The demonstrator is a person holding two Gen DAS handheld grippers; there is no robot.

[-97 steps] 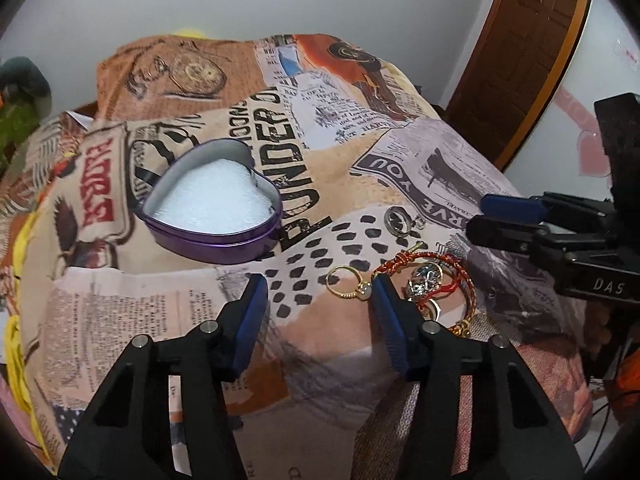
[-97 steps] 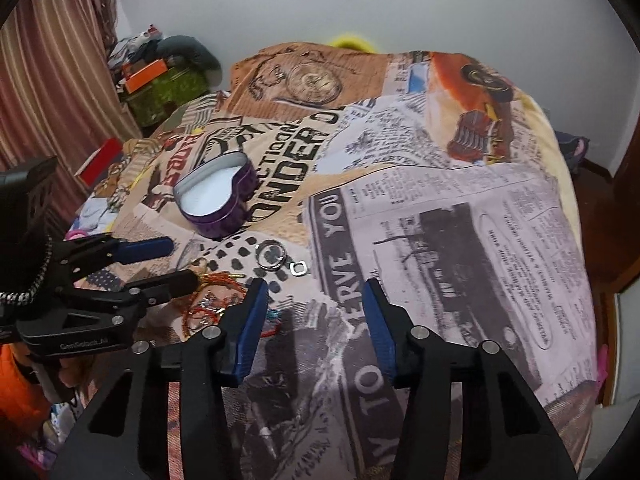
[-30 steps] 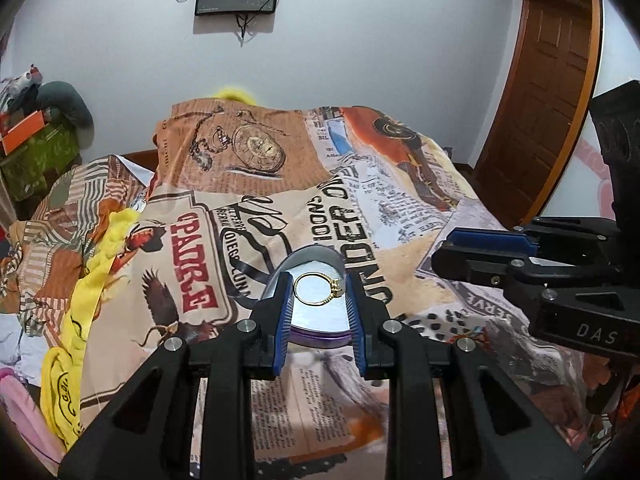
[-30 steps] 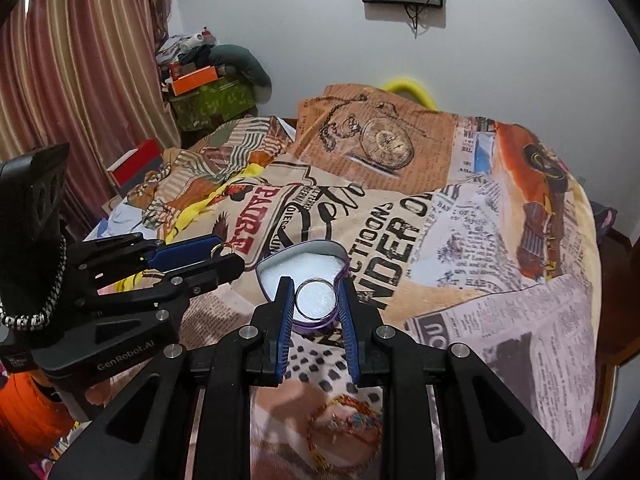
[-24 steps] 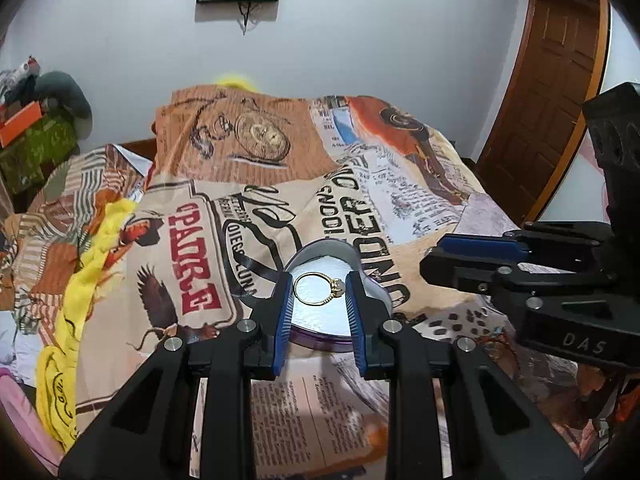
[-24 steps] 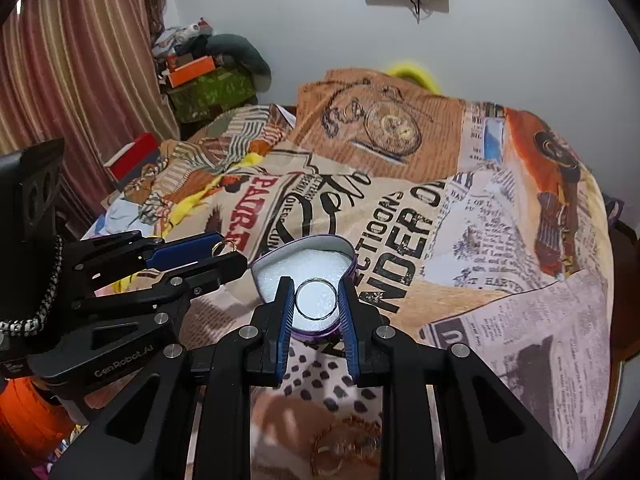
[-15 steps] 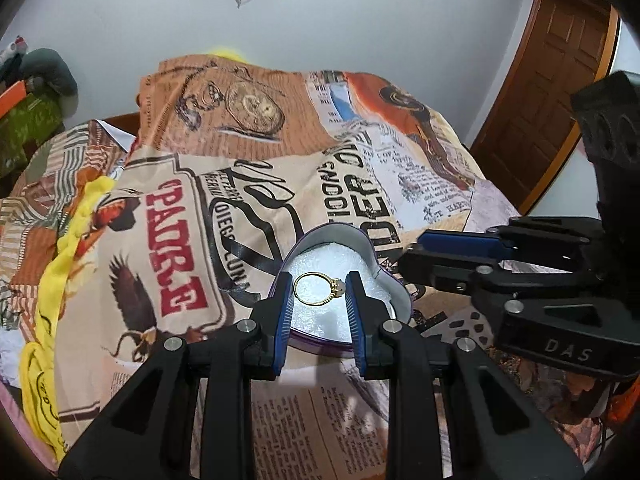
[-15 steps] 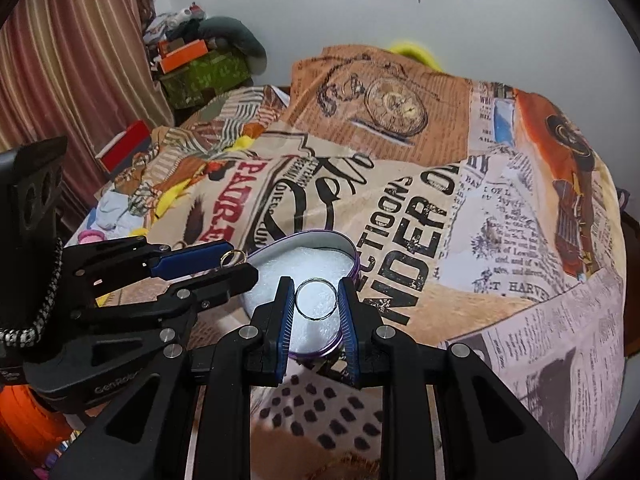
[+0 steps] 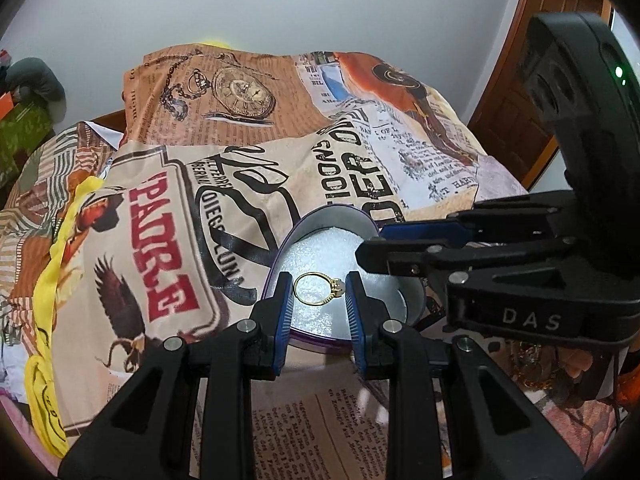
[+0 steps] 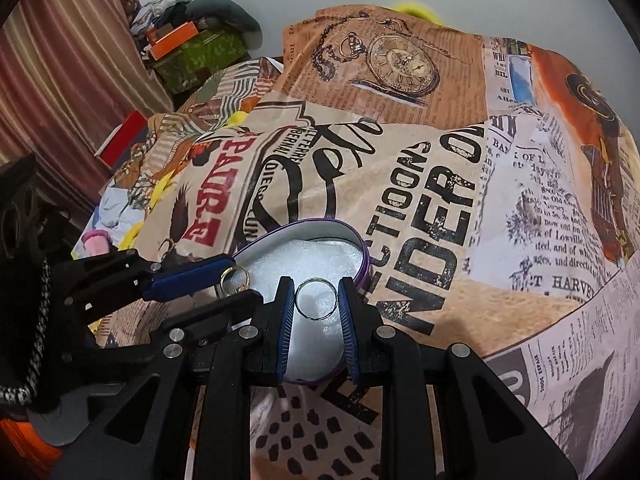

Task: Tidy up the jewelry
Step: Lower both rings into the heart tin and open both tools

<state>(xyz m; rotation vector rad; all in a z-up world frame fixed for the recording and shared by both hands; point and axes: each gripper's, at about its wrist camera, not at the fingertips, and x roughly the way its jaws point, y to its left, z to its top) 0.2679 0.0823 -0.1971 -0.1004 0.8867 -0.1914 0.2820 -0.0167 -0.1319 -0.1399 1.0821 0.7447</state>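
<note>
Left claw pinches a gold ring with a small stone, and right claw pinches a plain silver ring; both hang just above the white padding of the open heart-shaped purple tin on the bed. Neither ring is released yet, and the padding looks bare, so the sorting seems at an early stage. At least 1 more gold piece lies on the bedspread behind the right claw, so more remains to collect.
</note>
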